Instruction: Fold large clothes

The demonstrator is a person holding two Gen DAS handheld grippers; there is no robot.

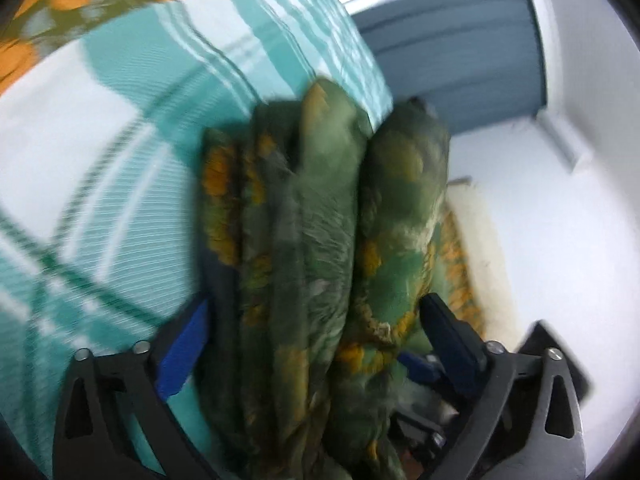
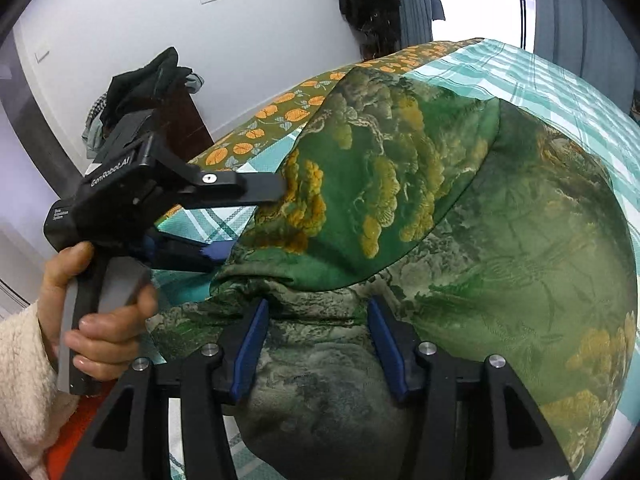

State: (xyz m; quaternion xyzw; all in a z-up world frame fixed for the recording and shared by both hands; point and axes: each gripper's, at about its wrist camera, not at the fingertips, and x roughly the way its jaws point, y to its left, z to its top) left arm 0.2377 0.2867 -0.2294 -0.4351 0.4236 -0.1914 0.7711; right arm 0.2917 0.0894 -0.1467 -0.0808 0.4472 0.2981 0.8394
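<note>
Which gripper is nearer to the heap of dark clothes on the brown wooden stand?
Left. The left gripper sits just in front of the heap of dark clothes, at the green patterned cloth's edge; the right gripper holds that cloth farther back.

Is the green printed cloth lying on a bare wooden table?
No, the green printed cloth lies on a teal and white checked bedsheet.

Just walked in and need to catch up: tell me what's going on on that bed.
A person is folding a large green patterned garment on a bed with a teal checked sheet, holding a gripper in each hand. The left gripper stands wide open at the folded edge, cloth between its fingers but not pinched. The right gripper straddles a bunched part of the cloth near the person; whether it is clamping is unclear.
</note>
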